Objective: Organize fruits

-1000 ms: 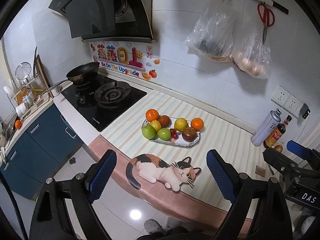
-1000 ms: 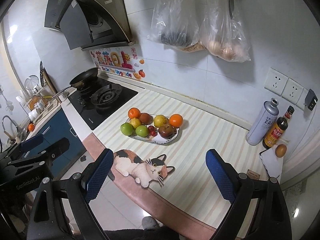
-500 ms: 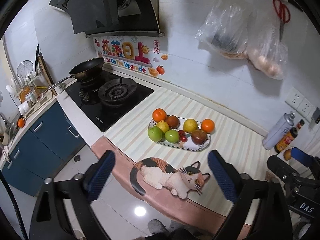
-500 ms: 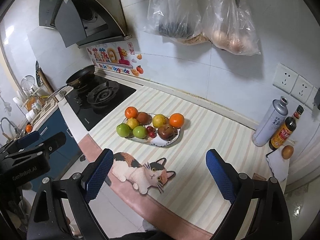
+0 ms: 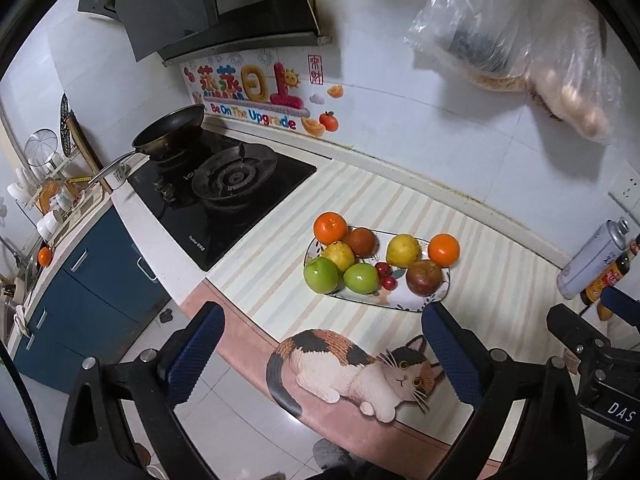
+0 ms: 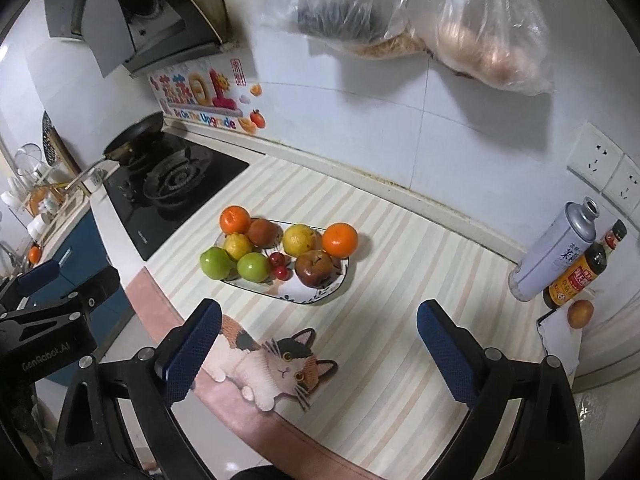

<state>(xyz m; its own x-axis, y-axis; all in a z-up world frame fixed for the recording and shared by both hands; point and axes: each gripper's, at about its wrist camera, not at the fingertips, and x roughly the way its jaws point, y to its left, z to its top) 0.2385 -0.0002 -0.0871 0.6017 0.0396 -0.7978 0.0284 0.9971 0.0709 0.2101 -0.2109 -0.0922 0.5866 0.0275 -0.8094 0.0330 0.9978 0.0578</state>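
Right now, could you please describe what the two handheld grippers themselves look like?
Both are black frames with silver screws and blue textured finger pads. The left gripper reads "GenRobot.AI" in white; the right gripper shows "DAS". No sleeves visible.

One plate (image 6: 335, 286) on the striped counter, holding nine fruits by my count. Two oranges (image 6: 235, 219) (image 6: 340, 239), one at each far end. Two green apples (image 6: 216, 263) (image 6: 253, 267) at the near left. Two yellow fruits (image 6: 237, 245) (image 6: 299, 238). Two brownish-red fruits (image 6: 262, 232) (image 6: 314, 268). Small red cherries (image 6: 279, 266), two visible, perhaps a third tucked behind. Off the plate: one egg (image 6: 581, 313), one grey canister (image 6: 554, 250), one dark sauce bottle (image 6: 581, 270). Two plastic bags (image 6: 340, 4) (image 6: 486, 36) on the wall. One frying pan (image 6: 134, 134) on the hob. Two grippers, left (image 5: 323, 354) and right (image 6: 318, 350), both spread wide.
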